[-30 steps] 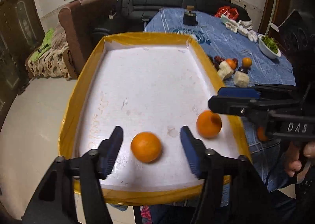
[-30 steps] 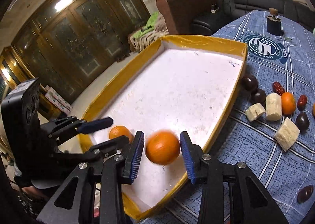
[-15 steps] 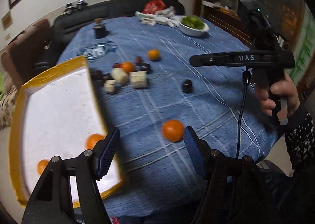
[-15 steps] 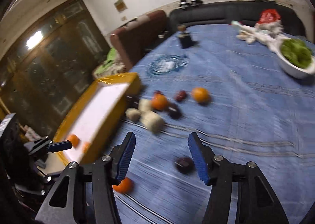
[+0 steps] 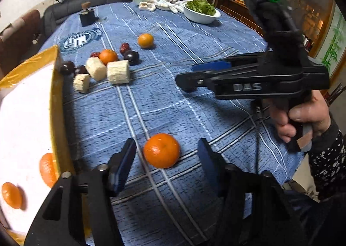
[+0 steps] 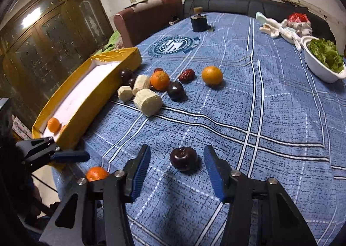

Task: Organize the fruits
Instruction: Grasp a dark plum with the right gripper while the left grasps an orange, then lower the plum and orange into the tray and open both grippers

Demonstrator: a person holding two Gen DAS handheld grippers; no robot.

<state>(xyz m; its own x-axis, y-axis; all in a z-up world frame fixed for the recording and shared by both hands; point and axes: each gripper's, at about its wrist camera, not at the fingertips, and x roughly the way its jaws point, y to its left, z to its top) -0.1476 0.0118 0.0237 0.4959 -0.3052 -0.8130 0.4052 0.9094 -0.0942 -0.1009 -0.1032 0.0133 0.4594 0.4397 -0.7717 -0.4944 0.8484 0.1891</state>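
round orange | glossy dark plum | woven blue tablecloth

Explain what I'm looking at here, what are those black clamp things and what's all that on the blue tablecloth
They are hand-held grippers; a person squeezes one in each hand, each carrying a camera looking along its fingers. One picture is from the left gripper, closing around an orange without touching it. The other is from the right gripper, closing around a dark plum, also not gripped. On the tablecloth lie more oranges, plums, pale cut chunks, and a bowl of greens. The yellow-edged tray holds two oranges.
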